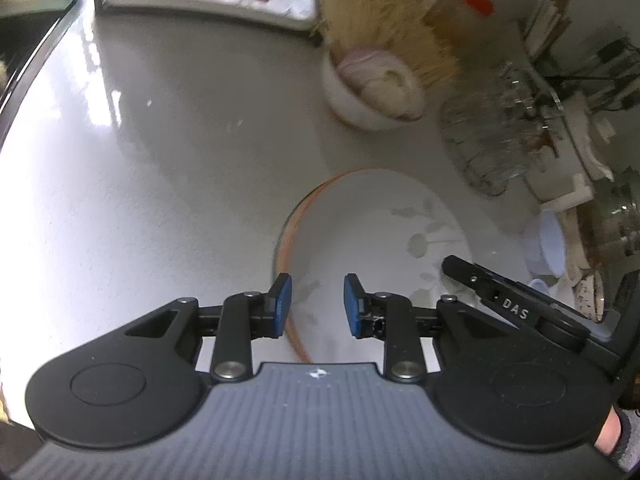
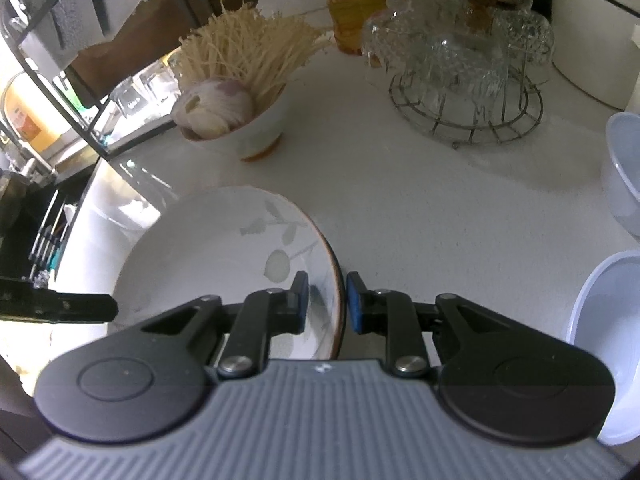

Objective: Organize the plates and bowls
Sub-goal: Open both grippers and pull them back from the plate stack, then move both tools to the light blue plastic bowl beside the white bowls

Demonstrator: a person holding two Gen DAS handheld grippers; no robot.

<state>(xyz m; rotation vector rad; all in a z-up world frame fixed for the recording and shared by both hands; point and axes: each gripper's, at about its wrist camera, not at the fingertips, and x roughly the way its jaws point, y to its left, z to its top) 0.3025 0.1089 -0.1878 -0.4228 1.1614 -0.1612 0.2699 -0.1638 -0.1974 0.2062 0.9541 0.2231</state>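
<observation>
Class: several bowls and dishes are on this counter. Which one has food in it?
The small white bowl at the back, holding enoki mushrooms and an onion. The leaf-patterned plate and the two pale blue bowls show no food.

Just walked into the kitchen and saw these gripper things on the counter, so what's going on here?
A person is sorting dishes with a handheld gripper in each hand. Both grippers are at a white plate with a leaf pattern on the counter. The right gripper straddles the plate's rim, jaws open, not yet clamped. The left gripper hovers open over the opposite edge. Pale blue bowls wait to the right, and a bowl of garlic and enoki mushrooms sits behind.
</observation>
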